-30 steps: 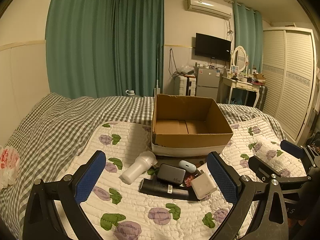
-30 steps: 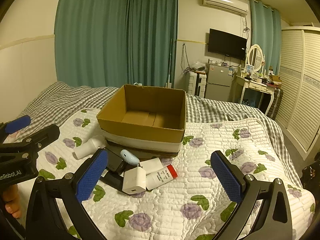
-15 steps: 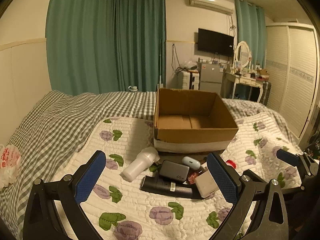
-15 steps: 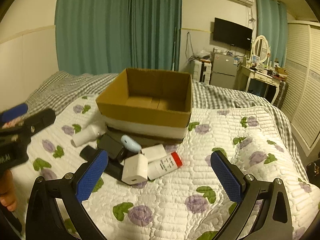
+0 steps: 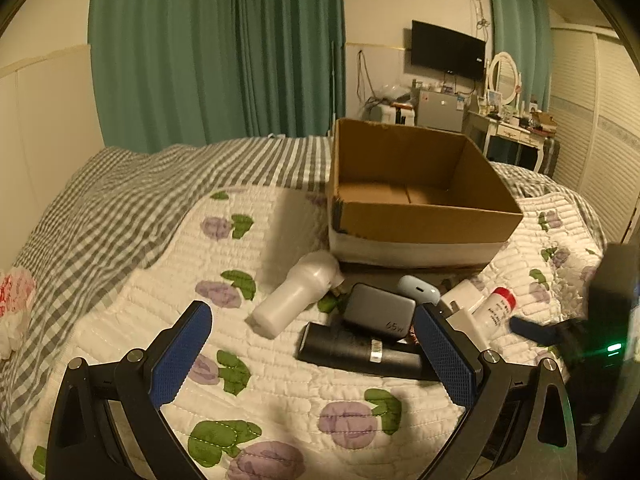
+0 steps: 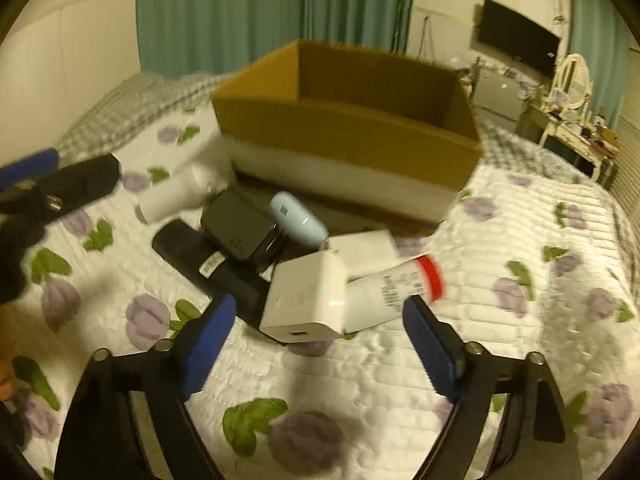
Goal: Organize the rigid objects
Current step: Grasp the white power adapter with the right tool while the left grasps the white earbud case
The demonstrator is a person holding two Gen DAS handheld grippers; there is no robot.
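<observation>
An empty cardboard box (image 5: 420,220) (image 6: 344,140) stands on the quilted bed. In front of it lies a pile: a white bottle (image 5: 296,296) (image 6: 176,196), a grey 65W charger (image 5: 380,312) (image 6: 240,228), a black bar (image 5: 360,350) (image 6: 200,264), a pale blue case (image 5: 418,290) (image 6: 298,220), a white cube charger (image 6: 306,296) and a red-capped white tube (image 5: 494,312) (image 6: 396,288). My left gripper (image 5: 316,356) is open, just short of the black bar. My right gripper (image 6: 320,340) is open, low over the quilt, just short of the white cube charger.
A grey checked blanket (image 5: 140,200) covers the bed's left side. A red-and-white plastic bag (image 5: 14,300) lies at the far left. Green curtains, a TV, a dressing table (image 5: 512,128) and wardrobe doors stand beyond the bed.
Both grippers have moved forward and down toward the pile. The right one has come much closer to the white cube charger, and its view is blurred by motion.
</observation>
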